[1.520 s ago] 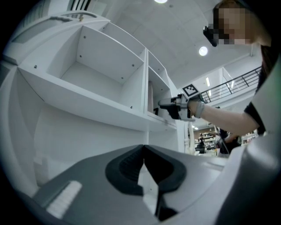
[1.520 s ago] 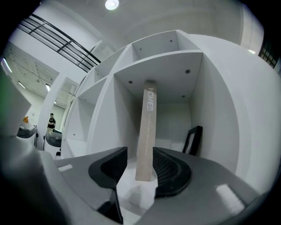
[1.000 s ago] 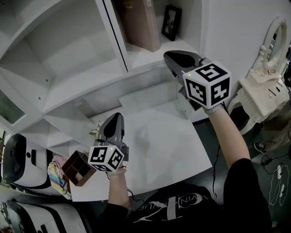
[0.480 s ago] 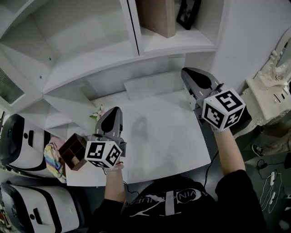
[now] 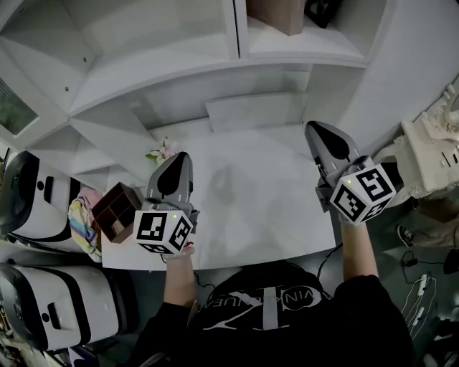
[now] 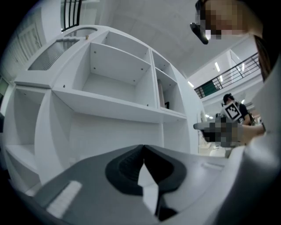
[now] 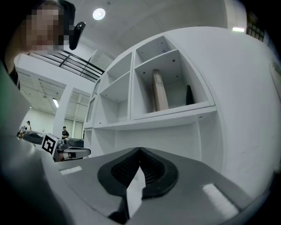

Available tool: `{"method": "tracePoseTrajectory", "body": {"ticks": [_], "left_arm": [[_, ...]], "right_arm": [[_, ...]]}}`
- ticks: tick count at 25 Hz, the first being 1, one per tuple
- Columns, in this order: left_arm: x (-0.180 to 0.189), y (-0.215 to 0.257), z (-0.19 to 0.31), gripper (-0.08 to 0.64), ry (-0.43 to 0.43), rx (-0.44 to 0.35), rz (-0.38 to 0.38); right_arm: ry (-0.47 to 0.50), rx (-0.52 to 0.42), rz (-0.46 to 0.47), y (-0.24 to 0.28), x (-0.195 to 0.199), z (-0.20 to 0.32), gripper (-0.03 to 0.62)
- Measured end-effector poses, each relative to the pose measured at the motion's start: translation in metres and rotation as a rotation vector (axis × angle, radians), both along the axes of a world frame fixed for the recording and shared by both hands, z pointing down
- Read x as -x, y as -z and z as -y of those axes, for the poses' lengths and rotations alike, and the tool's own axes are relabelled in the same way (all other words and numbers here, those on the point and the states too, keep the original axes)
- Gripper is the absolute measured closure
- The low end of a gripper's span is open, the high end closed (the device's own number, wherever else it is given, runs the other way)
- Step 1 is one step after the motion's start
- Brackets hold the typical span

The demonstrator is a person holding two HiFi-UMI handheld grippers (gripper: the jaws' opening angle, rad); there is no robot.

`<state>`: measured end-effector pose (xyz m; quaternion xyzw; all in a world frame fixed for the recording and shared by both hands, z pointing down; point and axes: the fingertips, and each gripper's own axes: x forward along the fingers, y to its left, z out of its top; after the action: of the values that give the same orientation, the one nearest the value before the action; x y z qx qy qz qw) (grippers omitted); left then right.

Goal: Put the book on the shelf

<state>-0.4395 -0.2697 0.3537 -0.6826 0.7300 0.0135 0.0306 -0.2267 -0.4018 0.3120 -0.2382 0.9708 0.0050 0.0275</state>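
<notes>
Both claws are out over the white bench (image 5: 251, 208), and the book (image 5: 278, 14) is already up on the shelf (image 5: 179, 72). It's tall, slim and tan-brown, stood on end in the upper right-hand compartment, above and ahead of the right claw (image 5: 316, 129) and well apart from it. A black frame (image 5: 326, 8) stands just beside the book, on its far side from the left claw (image 5: 177, 158).

The right claw's own view shows its ribbed pads pressed together at the tips with nothing between them. The left claw view shows the same: pads meeting, nothing pinched.

The head view clips the book at the top edge and gives only its lower part. The right claw view gives its whole height, edge-on, with open space above it in the compartment. The left claw view catches that compartment at such a sharp angle that the book can't be told clearly.

Only the head view shows the brown divided box (image 5: 115, 211), just off the left claw's outer side at the bench's edge. Each claw view picks out the other claw's marker cube off to the side.
</notes>
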Motion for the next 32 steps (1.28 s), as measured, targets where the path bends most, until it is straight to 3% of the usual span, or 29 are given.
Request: {"method": "tracePoseTrajectory", "body": {"ticks": [10, 15, 32], "left_arm": [[0.018, -0.011, -0.011, 0.56, 0.106, 0.009, 0.032], [0.026, -0.016, -0.016, 0.56, 0.138, 0.011, 0.013], [0.036, -0.012, -0.013, 0.56, 0.18, 0.001, 0.02]], "right_arm": [[-0.002, 0.012, -0.018, -0.03, 0.007, 0.003, 0.584], [-0.006, 0.026, -0.019, -0.038, 0.007, 0.008, 0.584], [-0.007, 0.049, 0.0, -0.043, 0.01, 0.021, 0.584]]}}
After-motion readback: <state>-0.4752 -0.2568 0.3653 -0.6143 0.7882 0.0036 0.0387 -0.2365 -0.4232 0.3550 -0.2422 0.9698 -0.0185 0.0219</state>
